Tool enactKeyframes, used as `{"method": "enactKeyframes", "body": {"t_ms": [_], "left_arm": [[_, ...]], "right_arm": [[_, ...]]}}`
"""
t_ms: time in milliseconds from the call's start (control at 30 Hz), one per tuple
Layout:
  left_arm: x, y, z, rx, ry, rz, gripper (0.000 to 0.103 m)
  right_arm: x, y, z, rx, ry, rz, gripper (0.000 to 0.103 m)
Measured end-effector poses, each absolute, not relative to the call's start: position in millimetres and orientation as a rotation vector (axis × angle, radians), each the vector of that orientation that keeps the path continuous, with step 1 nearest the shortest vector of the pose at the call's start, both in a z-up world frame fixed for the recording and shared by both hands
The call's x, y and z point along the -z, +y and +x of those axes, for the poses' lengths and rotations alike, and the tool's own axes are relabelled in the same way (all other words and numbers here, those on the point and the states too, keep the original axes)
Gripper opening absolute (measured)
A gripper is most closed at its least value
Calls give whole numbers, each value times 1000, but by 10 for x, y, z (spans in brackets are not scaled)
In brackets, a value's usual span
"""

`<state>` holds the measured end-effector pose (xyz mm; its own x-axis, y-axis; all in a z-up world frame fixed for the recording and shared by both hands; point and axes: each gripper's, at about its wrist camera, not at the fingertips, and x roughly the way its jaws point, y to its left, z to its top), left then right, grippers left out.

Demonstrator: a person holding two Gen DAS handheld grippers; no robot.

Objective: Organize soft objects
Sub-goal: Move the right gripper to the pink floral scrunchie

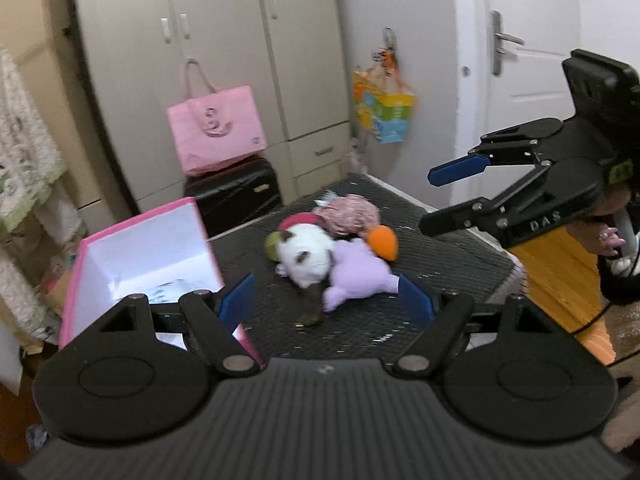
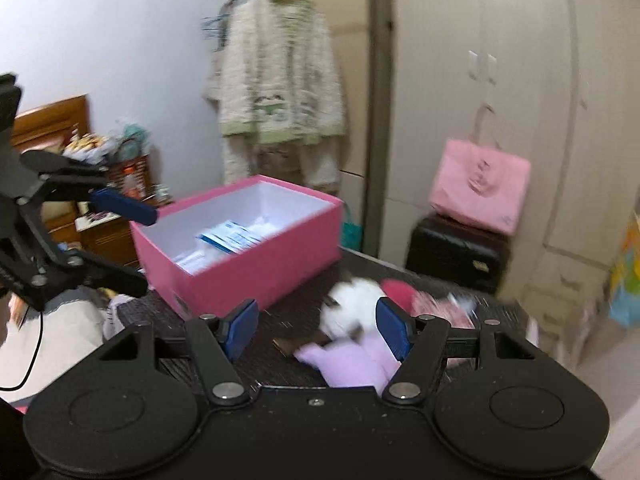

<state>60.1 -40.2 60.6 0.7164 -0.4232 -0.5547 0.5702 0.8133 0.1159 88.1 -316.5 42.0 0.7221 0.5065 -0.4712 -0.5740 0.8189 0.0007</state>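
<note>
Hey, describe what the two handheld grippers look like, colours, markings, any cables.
Both are matte black. The left gripper and the right gripper each have a ribbed body, two round pivot discs, bolted linkage arms and blue pads on the jaws. Seen from the left wrist, the right one carries pale lettering on its side, and a thin black cable hangs below it.
</note>
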Motion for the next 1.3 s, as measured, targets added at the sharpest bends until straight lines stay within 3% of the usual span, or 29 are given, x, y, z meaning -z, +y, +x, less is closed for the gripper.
{"method": "enactKeyframes", "body": {"t_ms": [500,800,1100,1300], "left_arm": [[-63,-978,1151,625,693,238,78],[203,-1220,1588,667,705,102,76],[571,-1765,1754,658,561,138,73],[726,-2022,1925,535,564,190,64]], "right_arm": [[165,-3638,1132,-538,549,-138,70],[241,-3921,1599,-513,554,-49,70],[446,-4096,2249,-549,621,61,71],[595,-4012,2633,-596,672,61,77]]}}
